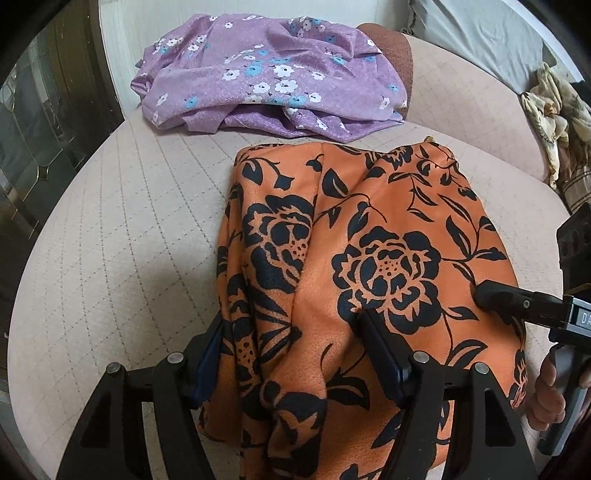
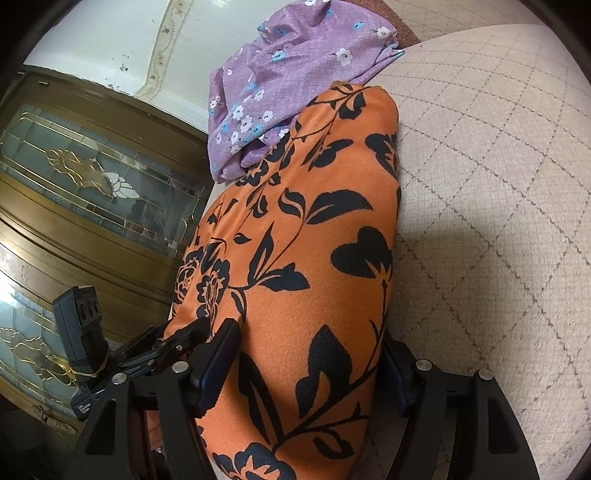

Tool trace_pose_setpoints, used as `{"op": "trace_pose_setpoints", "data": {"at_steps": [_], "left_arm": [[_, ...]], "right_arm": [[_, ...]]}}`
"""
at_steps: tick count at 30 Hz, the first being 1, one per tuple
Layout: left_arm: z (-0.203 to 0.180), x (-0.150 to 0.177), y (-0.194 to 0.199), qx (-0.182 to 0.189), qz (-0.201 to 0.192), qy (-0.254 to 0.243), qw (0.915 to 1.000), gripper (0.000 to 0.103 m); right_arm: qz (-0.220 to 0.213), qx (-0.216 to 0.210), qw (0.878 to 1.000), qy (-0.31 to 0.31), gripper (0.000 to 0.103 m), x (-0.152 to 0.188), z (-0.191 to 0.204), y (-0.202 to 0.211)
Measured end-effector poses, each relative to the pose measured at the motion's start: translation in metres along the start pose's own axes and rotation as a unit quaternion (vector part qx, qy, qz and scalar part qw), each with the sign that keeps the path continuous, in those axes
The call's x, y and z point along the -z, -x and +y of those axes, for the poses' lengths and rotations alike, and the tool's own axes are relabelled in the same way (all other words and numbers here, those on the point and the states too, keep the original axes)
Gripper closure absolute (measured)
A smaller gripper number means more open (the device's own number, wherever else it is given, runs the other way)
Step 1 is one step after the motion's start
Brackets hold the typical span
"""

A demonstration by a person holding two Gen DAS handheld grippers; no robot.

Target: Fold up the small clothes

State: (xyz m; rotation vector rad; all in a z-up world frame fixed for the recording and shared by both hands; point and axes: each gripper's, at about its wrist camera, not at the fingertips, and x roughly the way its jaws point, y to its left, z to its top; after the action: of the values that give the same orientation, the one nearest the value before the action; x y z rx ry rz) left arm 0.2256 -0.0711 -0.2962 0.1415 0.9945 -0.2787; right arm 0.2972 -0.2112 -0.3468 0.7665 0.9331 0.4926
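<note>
An orange garment with black flowers (image 1: 369,258) lies folded over on the beige quilted seat (image 1: 129,240). My left gripper (image 1: 295,354) has its jaws wide apart with the near end of the garment bunched between them; whether they press it I cannot tell. My right gripper (image 2: 310,358) straddles the garment's other end (image 2: 314,240) the same way, jaws apart. The right gripper's fingertip (image 1: 495,295) touches the garment's right side in the left wrist view. The left gripper (image 2: 184,336) shows at the garment's left edge in the right wrist view.
A crumpled purple garment with white and blue flowers (image 1: 266,74) lies at the back of the seat, also in the right wrist view (image 2: 280,85). A wooden cabinet with leaded glass (image 2: 92,192) stands left. Grey pillow (image 1: 480,33) and patterned cloth (image 1: 554,110) at right.
</note>
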Motion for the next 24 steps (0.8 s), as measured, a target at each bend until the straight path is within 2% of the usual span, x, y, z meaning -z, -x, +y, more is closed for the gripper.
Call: {"op": "trace_pose_setpoints", "data": {"at_steps": [24], "left_arm": [[-0.0035, 0.0014, 0.0018, -0.014, -0.005, -0.014, 0.9998, 0.029]], "right_arm": [[-0.002, 0.001, 1.0, 0.004, 0.03, 0.0012, 0.0007, 0.0022]]}}
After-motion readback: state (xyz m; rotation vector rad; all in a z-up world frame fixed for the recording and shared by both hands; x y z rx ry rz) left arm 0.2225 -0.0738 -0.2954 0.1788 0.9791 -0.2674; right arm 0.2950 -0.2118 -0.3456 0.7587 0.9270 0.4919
